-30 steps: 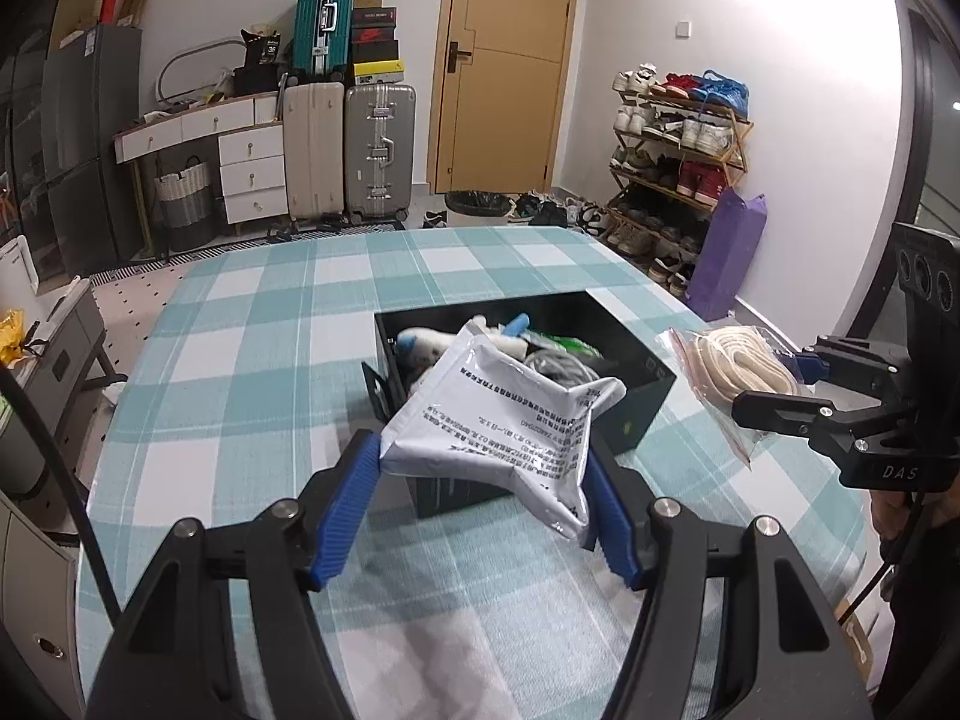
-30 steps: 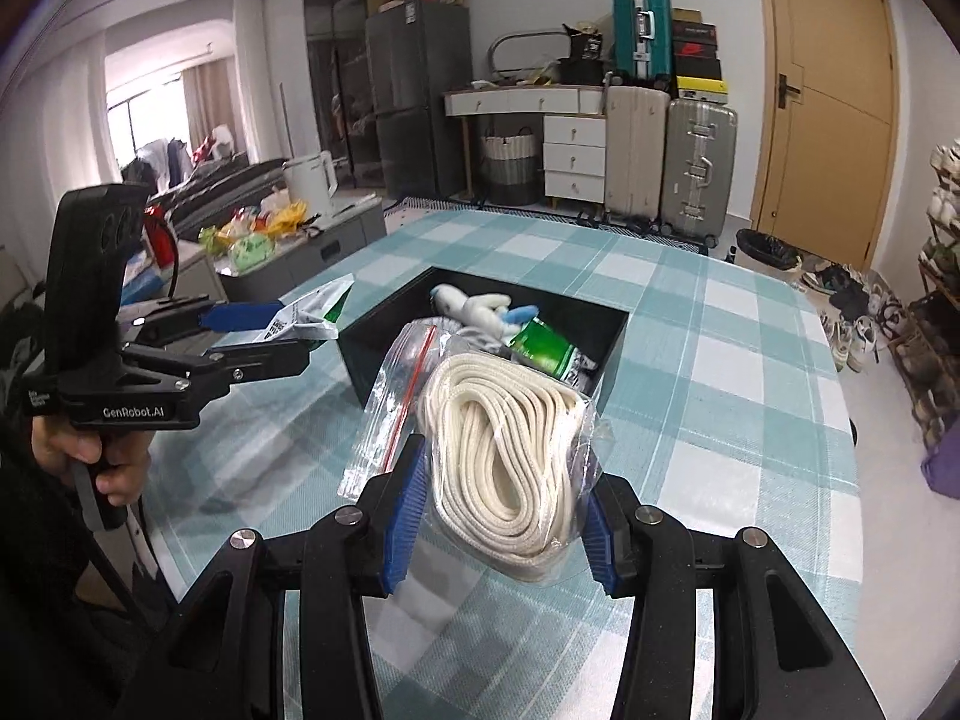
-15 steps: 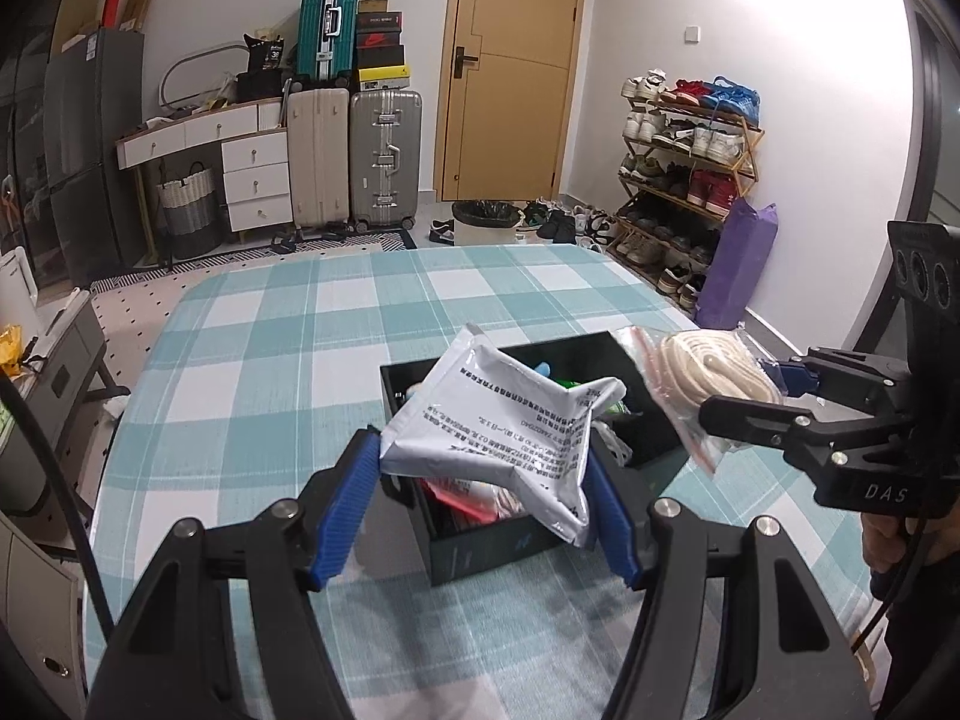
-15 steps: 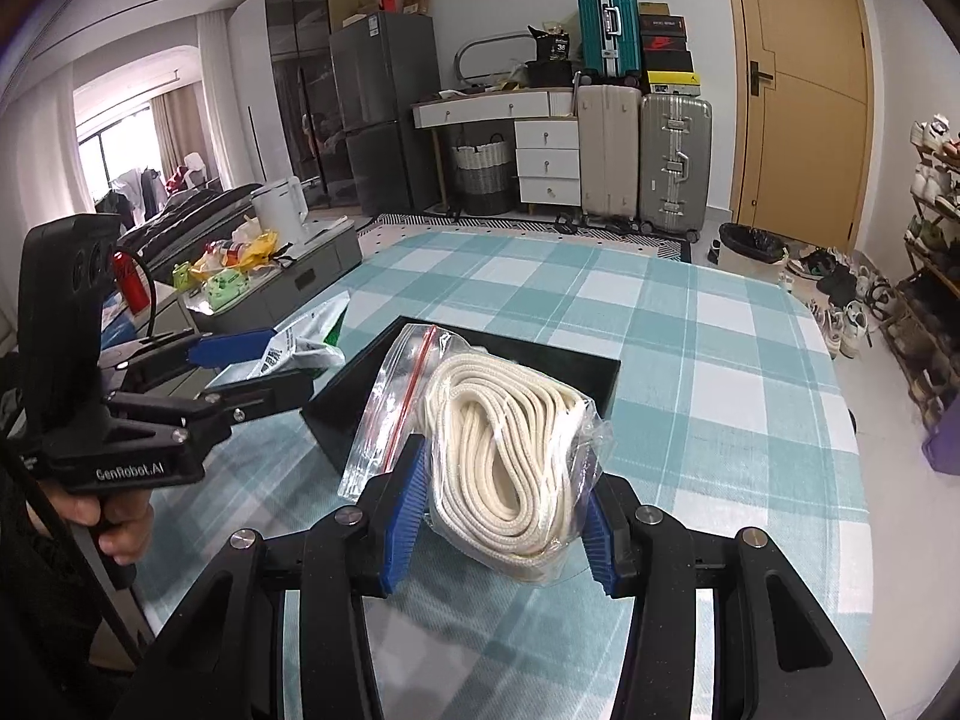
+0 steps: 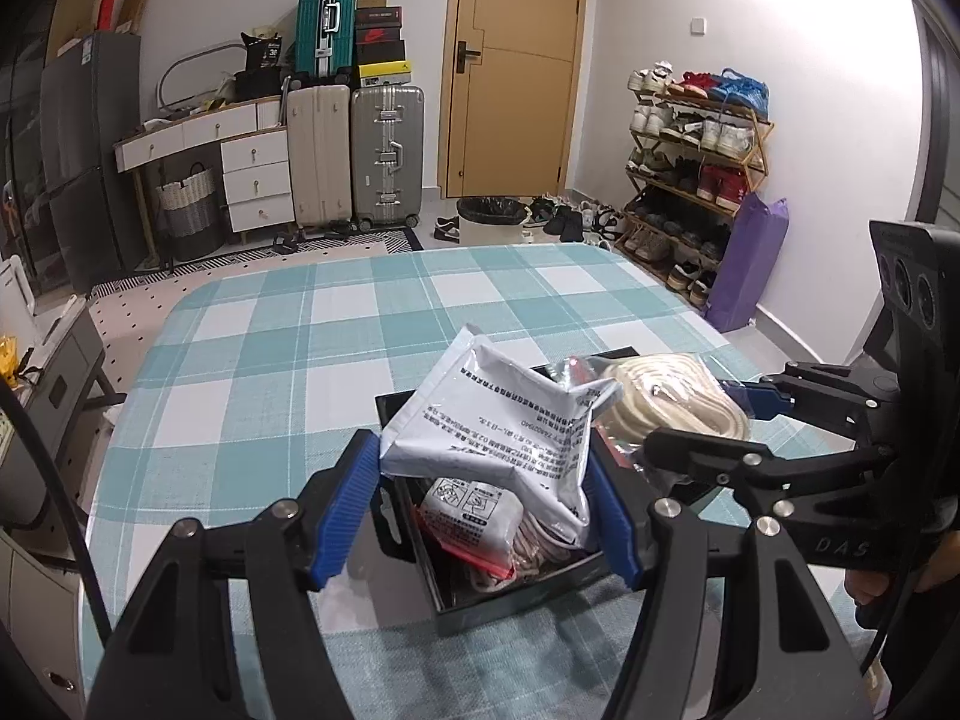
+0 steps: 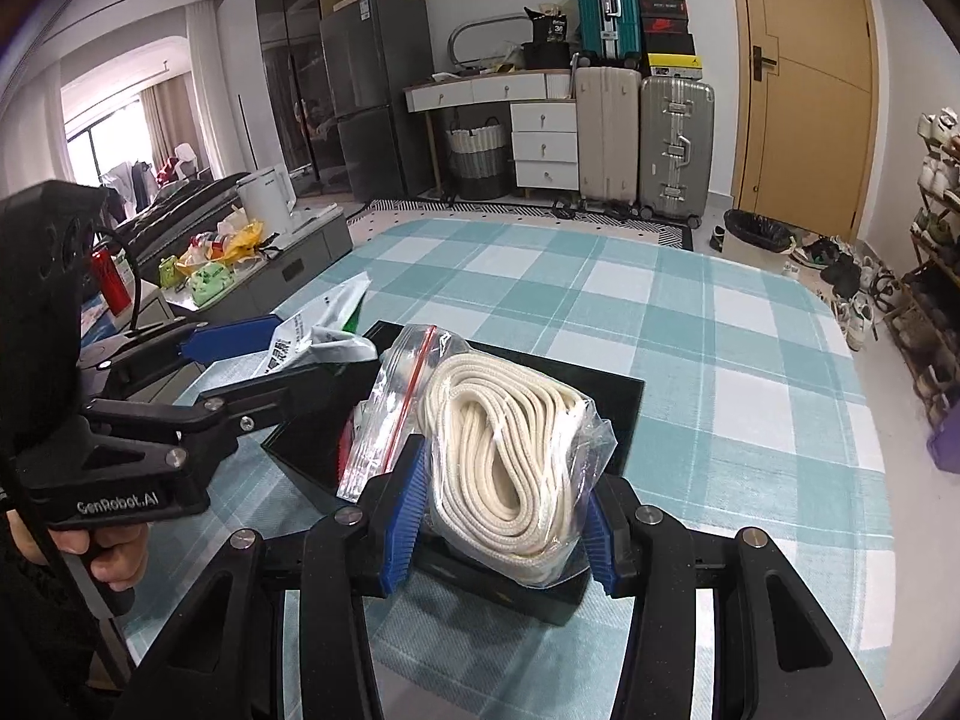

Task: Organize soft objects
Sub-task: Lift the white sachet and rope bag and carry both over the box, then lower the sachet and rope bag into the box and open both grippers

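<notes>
My left gripper is shut on a white printed pouch and holds it above the black box on the checked tablecloth. My right gripper is shut on a clear zip bag of white rope, also over the black box. In the left wrist view the rope bag and right gripper hang just right of the pouch. In the right wrist view the left gripper holds the pouch at the left. Inside the box lie a small white packet and other soft items.
The table carries a teal and white checked cloth. Suitcases, drawers and a door stand behind; a shoe rack is at the right. A low cabinet with clutter stands left of the table.
Both grippers have moved in over the black box with their loads and now sit close together. The box looks nearer and lower in both views.
</notes>
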A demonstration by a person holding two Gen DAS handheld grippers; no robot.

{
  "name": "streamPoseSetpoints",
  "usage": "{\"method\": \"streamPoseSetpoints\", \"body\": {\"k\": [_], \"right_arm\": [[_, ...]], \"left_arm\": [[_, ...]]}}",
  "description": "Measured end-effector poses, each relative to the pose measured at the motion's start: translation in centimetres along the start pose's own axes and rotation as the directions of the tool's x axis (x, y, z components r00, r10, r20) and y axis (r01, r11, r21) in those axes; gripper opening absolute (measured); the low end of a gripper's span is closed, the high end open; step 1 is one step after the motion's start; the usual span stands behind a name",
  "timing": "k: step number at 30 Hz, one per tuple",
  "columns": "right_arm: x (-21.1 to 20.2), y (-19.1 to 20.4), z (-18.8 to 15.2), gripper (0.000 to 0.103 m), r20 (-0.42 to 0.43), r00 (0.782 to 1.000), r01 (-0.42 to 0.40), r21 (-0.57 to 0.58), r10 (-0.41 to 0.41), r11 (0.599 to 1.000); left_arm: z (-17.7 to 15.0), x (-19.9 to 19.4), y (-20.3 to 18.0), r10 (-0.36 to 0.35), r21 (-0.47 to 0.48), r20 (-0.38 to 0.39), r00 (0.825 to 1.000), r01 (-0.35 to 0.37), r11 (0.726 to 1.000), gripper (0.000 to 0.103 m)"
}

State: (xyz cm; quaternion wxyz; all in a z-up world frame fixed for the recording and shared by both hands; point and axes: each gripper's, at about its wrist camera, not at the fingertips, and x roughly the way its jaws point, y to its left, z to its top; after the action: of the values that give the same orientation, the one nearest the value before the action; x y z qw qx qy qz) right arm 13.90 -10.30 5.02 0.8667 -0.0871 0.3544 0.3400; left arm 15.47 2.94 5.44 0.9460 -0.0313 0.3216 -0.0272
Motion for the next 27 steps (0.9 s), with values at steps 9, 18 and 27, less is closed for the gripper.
{"method": "streamPoseSetpoints", "body": {"k": [9,18,27], "right_arm": [[2.2,-0.1,0.1,0.046,-0.032,0.998,0.044,-0.04,-0.046,0.998],[4.0,0.4,-0.3,0.046,-0.095,0.995,0.035,-0.082,-0.043,0.996],[4.9,0.1,-0.2,0.049,-0.136,0.99,0.02,-0.091,-0.032,0.996]], "left_arm": [[-0.4,1.9,-0.3,0.006,0.016,-0.038,0.999,-0.005,1.0,0.066],[-0.9,3.0,-0.3,0.027,0.033,-0.061,0.998,-0.025,0.999,0.066],[-1.4,3.6,-0.2,0.043,0.045,-0.079,0.996,-0.04,0.998,0.066]]}}
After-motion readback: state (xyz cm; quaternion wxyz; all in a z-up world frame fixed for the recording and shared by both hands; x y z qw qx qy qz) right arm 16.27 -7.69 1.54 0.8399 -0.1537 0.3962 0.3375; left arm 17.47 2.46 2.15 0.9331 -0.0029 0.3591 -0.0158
